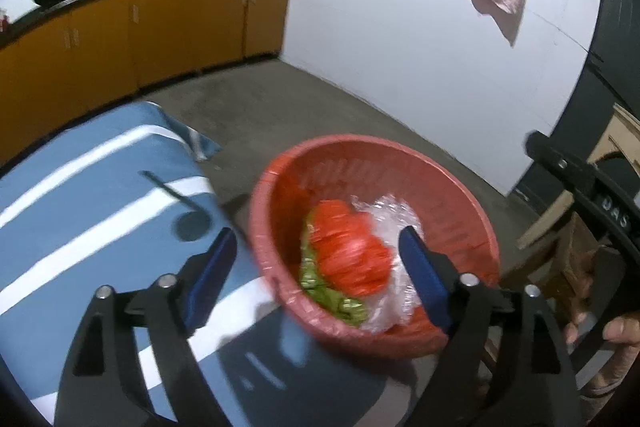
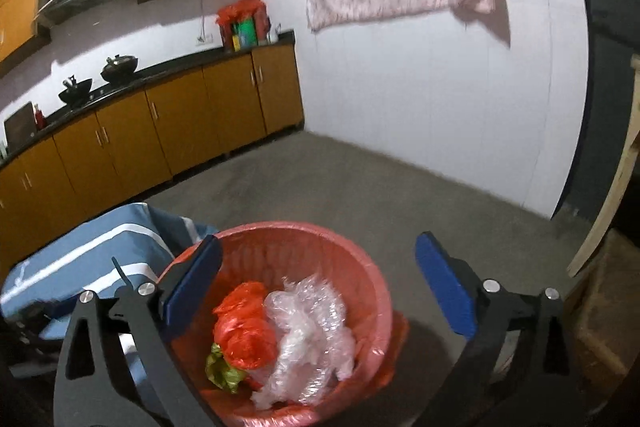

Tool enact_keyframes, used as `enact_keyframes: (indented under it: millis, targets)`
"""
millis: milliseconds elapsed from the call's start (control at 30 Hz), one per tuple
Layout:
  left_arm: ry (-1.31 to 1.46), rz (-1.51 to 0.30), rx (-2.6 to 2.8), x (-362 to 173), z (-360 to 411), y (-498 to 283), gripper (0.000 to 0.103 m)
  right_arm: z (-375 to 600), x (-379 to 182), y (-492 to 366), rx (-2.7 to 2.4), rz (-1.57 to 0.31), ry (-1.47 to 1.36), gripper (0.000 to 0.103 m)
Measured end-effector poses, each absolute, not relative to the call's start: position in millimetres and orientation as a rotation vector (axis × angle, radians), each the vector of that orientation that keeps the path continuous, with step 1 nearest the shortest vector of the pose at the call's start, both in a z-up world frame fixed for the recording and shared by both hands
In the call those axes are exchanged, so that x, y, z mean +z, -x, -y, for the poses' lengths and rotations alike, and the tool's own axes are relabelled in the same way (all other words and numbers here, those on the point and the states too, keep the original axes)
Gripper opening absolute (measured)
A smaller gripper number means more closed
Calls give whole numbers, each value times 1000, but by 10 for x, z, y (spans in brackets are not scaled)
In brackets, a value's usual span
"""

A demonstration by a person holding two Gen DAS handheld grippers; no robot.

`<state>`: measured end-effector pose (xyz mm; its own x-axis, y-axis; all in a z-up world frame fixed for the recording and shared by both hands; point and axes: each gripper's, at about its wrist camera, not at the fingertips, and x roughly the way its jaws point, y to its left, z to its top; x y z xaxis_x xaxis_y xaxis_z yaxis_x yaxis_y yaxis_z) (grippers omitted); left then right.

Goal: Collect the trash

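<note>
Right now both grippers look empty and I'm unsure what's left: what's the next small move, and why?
Probably swing the left gripper back toward the blue striped table to look for more trash: the bin already holds the bags, and both grippers, the right gripper included, hang open.

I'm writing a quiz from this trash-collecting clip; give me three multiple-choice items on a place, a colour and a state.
1. Where does the crumpled clear plastic lie?
A. on the floor
B. in the red basket
C. on the counter

2. What colour is the bag beside the clear plastic?
A. red-orange
B. black
C. blue

3. How do the jaws of the right gripper stand?
A. shut on the bag
B. shut on nothing
C. open, holding nothing

Key: 1 B, it rests inside the basket's wall; 2 A, it shows bright red-orange in both views; 3 C, the blue pads stand wide apart over the basket, with nothing between them.
</note>
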<state>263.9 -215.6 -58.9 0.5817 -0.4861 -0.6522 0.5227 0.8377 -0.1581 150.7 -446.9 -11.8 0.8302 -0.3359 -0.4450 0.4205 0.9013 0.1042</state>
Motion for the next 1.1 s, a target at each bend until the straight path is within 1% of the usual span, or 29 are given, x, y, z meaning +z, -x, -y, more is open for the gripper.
enact_keyframes:
  millis: [67,133,233,400,567,867,1100]
  targets:
    - [-56,-698,-554,-491,2002,-2516,91,4335,-52,-1390,-399,-420,-150,98]
    - [-59,-638,-512,-368,1782,-2328,95,4179,18,-1273,-424,-397,-93,101]
    - [-72,-563,-434,-171,1525,-2065,99,3965,118,-1069,-416,-350,-43,101]
    - [-54,-480,-311,110,1035,-1601,99,3654,224,-735,-353,-338,-38,101]
    - [-49,-425,-202,237,631,-1145,99,3348,232,-444,-320,-358,-17,101]
    - [-68,-409,-84,241,300,-588,99,3050,218,-80,-293,-351,-6,101]
    - [-49,-408,-63,235,169,-337,99,2918,228,135,-262,-329,-13,101]
